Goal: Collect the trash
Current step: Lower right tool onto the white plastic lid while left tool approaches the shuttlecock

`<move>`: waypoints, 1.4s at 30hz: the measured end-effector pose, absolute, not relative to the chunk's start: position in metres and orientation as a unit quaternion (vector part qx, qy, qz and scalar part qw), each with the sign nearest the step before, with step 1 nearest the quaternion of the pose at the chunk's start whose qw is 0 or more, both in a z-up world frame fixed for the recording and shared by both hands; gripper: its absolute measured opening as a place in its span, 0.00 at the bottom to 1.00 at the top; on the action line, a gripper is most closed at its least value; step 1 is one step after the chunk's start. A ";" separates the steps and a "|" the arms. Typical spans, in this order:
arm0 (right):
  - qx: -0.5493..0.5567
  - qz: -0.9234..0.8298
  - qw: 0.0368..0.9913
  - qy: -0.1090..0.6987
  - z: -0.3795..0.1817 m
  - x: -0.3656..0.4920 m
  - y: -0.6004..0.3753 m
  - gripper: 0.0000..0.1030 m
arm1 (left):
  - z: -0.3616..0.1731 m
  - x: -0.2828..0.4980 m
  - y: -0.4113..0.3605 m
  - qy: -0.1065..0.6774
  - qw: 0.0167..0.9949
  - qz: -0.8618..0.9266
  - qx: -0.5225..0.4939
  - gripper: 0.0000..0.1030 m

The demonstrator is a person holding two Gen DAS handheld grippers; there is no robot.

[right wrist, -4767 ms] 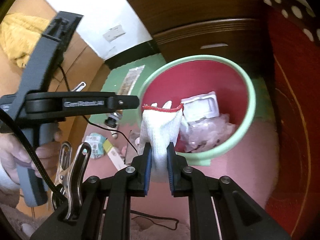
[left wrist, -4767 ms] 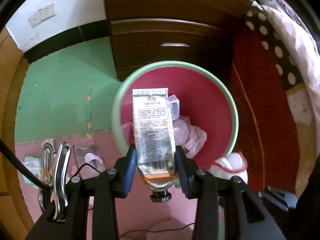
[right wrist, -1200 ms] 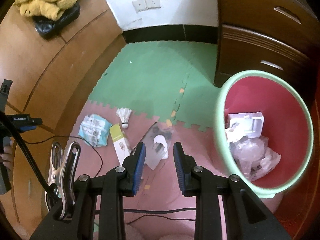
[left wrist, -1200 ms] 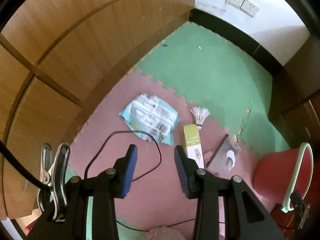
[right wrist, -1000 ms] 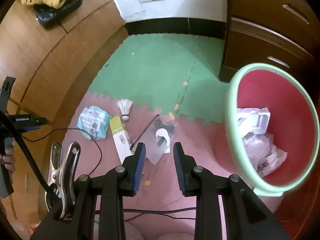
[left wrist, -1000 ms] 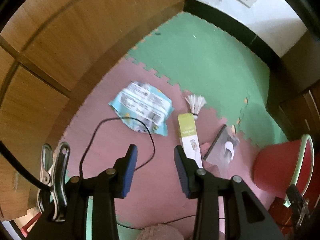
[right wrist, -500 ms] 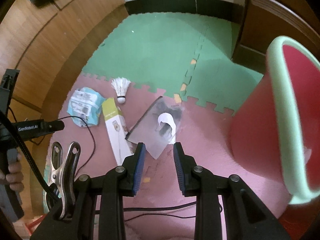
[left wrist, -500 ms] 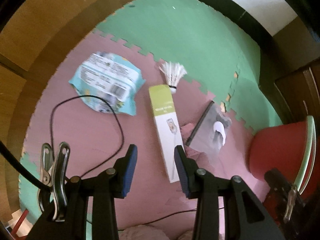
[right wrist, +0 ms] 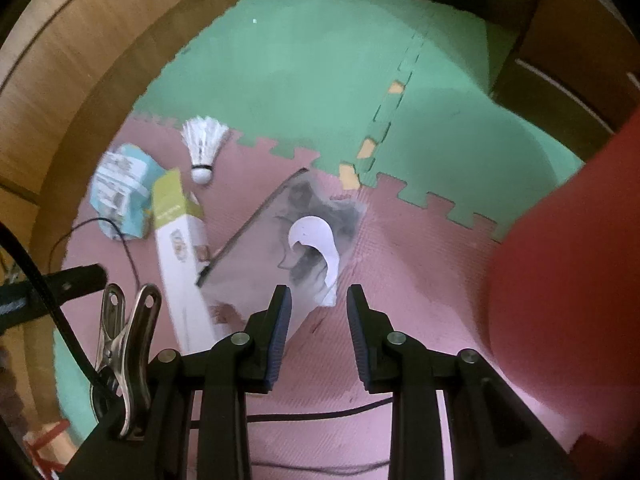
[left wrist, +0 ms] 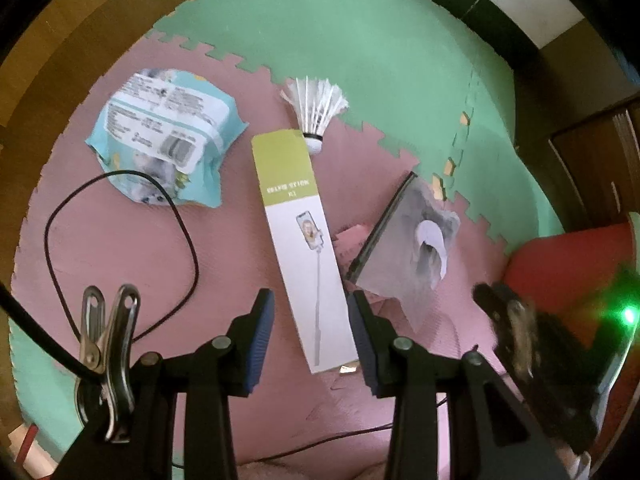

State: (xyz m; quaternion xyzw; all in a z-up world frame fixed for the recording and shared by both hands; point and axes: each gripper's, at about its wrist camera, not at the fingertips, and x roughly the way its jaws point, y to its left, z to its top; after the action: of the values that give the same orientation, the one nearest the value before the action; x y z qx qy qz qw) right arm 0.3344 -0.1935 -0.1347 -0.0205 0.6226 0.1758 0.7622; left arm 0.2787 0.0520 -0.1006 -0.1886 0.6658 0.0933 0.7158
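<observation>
Box [left wrist: 304,240] lies between spread left tongs [left wrist: 311,330], untouched.

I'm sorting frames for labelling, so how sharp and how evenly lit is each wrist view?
Left wrist view: floor items such as the long box are sharp; the dark object at right is smeared, with a green light flare. Right wrist view: softer overall, the wrapper and box motion-blurred. Both: fisheye bending, dark corners, dim warm light.
</observation>
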 end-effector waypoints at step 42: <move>0.034 0.146 0.758 0.634 -0.201 0.311 -0.242 0.13 | -0.143 0.295 0.010 0.665 0.724 0.058 -0.174 0.38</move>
State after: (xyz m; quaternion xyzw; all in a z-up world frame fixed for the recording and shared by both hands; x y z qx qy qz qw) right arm 0.3113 -0.2425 -0.2006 0.0339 0.6344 0.1463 0.7583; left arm 0.2948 0.0100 -0.1431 -0.1743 0.6649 0.0577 0.7241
